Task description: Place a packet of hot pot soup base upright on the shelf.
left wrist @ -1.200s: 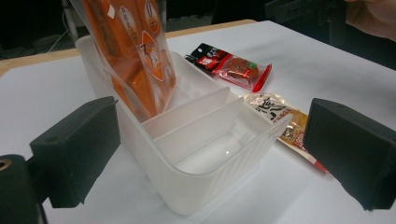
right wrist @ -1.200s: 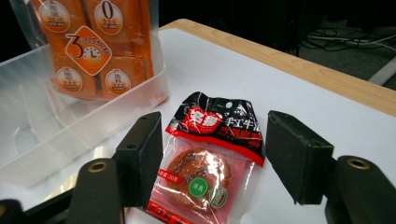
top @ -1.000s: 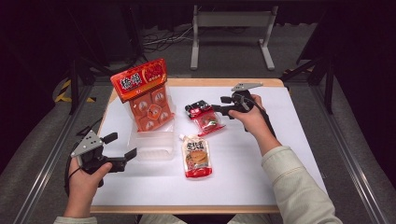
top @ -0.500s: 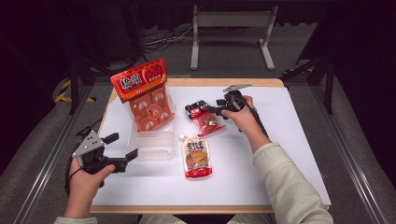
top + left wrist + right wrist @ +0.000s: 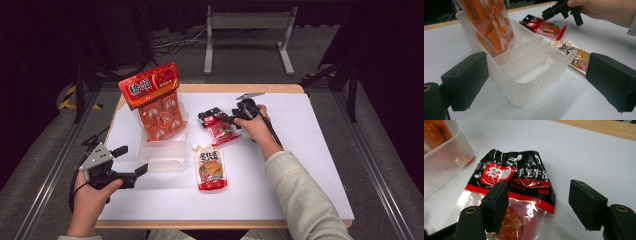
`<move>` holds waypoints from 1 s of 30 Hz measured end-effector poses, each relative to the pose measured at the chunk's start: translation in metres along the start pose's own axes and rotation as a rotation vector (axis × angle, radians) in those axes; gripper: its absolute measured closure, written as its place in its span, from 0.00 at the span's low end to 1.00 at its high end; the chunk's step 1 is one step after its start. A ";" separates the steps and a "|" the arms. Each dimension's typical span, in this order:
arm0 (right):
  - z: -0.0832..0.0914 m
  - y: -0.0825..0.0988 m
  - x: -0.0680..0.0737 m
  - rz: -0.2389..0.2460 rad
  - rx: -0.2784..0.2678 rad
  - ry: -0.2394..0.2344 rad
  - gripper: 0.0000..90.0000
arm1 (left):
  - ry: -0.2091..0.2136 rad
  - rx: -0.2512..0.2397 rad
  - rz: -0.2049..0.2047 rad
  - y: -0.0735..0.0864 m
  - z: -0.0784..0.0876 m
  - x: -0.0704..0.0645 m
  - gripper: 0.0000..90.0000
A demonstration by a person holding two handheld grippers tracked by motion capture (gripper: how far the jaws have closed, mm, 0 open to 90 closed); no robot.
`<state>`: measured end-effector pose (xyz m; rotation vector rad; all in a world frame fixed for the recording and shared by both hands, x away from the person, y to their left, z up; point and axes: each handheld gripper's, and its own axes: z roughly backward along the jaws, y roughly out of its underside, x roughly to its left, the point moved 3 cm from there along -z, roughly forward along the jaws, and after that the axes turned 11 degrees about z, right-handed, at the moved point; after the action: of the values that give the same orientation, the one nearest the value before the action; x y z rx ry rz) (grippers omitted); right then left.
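The right gripper (image 5: 226, 121) has its black fingers (image 5: 495, 205) spread apart and just opening wider, poised low over the black-and-red clear plastic sauce packet (image 5: 516, 195) lying flat on the white worktop (image 5: 310, 150). One finger overlaps the packet's red band; the other stands beside its edge, over bare worktop. Neither visibly presses it. White Chinese characters run across the packet's black header, beneath a small hang hole. The left gripper (image 5: 131, 162) rests open, near the translucent white divided plastic box (image 5: 529, 72), which holds a tall orange pouch (image 5: 155, 102). An orange spouted pouch (image 5: 210, 167) lies beside the box.
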<state>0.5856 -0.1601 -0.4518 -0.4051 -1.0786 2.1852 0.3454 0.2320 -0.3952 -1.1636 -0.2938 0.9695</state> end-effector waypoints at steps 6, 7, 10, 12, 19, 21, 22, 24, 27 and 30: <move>-0.012 -0.001 -0.001 -0.019 0.008 0.011 0.34 | -0.009 0.002 0.005 0.002 0.002 0.001 0.06; -0.014 0.000 -0.001 -0.023 0.009 0.012 0.34 | -0.009 0.002 0.005 0.003 0.002 0.001 0.06; -0.018 0.000 0.000 -0.037 0.001 0.013 0.33 | -0.022 0.013 0.002 0.004 0.002 0.002 0.07; -0.020 0.000 0.001 -0.046 0.004 0.013 0.32 | -0.043 0.017 0.003 0.004 0.002 0.005 0.07; -0.024 -0.001 0.008 0.034 0.042 0.032 0.41 | -0.038 0.014 0.000 0.003 0.002 0.005 0.08; -0.024 -0.001 0.013 0.072 0.038 0.035 0.47 | -0.036 0.013 0.000 0.002 0.002 0.004 0.08; -0.024 0.000 0.015 0.080 0.038 0.046 0.49 | -0.035 0.013 -0.002 0.002 0.001 0.004 0.08; -0.023 0.001 0.015 0.083 0.035 0.060 0.57 | -0.034 0.016 0.001 0.002 0.001 0.004 0.08; -0.021 0.002 0.015 0.117 0.042 0.072 0.69 | -0.032 0.013 0.000 0.002 0.001 0.003 0.08; -0.020 0.003 0.020 0.134 0.043 0.056 0.84 | -0.030 0.018 -0.001 0.001 0.001 0.003 0.08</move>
<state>0.5805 -0.1361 -0.4664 -0.5293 -0.9979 2.2959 0.3461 0.2353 -0.3969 -1.1329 -0.3089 0.9873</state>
